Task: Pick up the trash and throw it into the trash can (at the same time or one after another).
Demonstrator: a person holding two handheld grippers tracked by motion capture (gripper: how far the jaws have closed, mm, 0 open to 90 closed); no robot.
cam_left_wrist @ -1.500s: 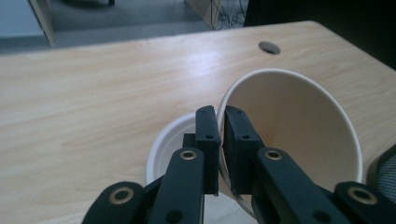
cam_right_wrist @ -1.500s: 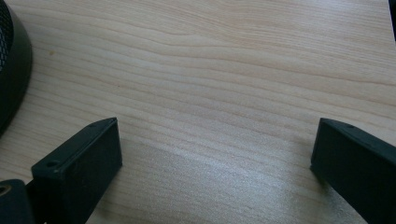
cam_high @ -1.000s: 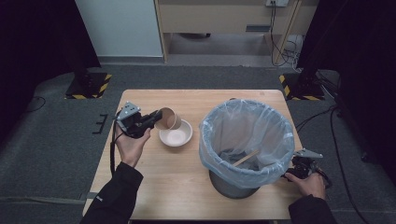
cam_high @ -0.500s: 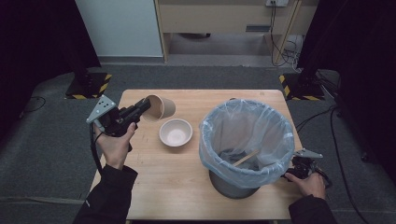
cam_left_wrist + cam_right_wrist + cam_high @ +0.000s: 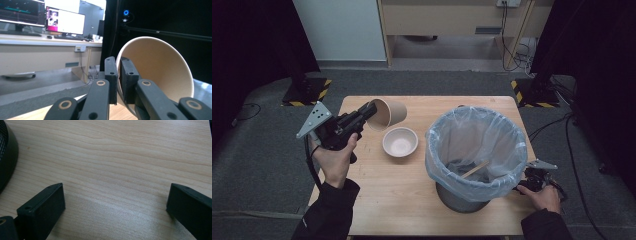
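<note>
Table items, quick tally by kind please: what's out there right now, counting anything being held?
Paper cup, held in the left gripper: 1
White bowl: 1
Lined bin: 1
Wooden stick inside the bin: 1
Total: 4

Wooden table: bowl, lined bin

The high view looks down on the table; both gripper views sit close, sharing its wood.

Black claws with brass-ringed screws, grey plate, seemingly dark sleeves.
</note>
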